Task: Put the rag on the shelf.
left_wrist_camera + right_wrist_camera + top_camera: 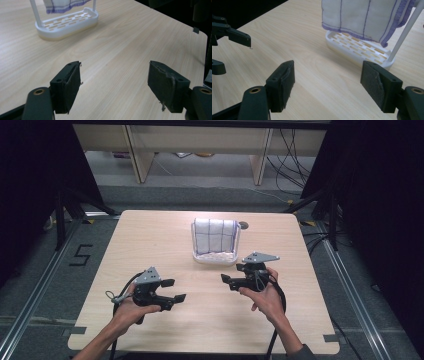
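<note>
A white cloth (215,234) with purple grid lines hangs over a white slotted rack (214,258) at the back middle of the wooden table (150,235). My left gripper (176,290) is held over the table's front left. In the left gripper view its jaws stand open (115,67) over bare wood, with the rack (67,22) ahead to the left. My right gripper (227,282) is held at the front right, just short of the rack. It is open (328,66) and empty; cloth (362,17) and rack (357,48) lie ahead, and the left gripper (237,36) shows at the left.
A small round grommet (243,225) sits in the table behind the rack. Black curtains and stands flank the table. Desk legs and cables (290,165) lie on the floor beyond it. A tape mark (80,255) is on the floor at the left.
</note>
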A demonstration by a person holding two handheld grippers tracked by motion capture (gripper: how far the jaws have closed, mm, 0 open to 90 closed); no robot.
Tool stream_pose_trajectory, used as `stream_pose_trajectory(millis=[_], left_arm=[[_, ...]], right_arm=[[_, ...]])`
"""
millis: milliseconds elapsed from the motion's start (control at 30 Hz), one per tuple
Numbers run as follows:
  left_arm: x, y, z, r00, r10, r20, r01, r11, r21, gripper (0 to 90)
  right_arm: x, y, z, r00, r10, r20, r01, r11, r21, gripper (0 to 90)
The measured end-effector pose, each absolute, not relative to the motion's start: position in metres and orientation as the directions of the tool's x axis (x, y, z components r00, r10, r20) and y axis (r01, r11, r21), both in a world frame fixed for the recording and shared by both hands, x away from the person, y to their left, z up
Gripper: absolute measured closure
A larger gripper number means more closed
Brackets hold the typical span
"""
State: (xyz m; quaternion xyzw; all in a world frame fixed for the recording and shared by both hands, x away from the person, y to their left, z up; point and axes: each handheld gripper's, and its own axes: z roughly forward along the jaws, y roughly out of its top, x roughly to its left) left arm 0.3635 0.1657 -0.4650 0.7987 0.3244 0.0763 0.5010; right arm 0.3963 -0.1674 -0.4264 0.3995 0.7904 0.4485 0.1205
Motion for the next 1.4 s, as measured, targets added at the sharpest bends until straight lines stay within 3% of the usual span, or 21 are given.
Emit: stream_pose_trajectory(millis=[633, 1400], left_arm=[[0.329, 0.173, -0.497, 0.773, 0.609, -0.179, 0.443, -0.316, 0.839, 23.1], [0.299, 0.169, -0.504, 0.796, 0.587, -0.151, 0.424, -0.361, 0.831, 18.9]], right_arm=[[0.366, -0.156, -0.461, -0.684, 0.711, 0.162, 0.535, 0.338, 0.774, 25.3], [0.321, -0.168, -0.484, -0.682, 0.710, 0.175, 0.560, 0.353, 0.750, 17.0]])
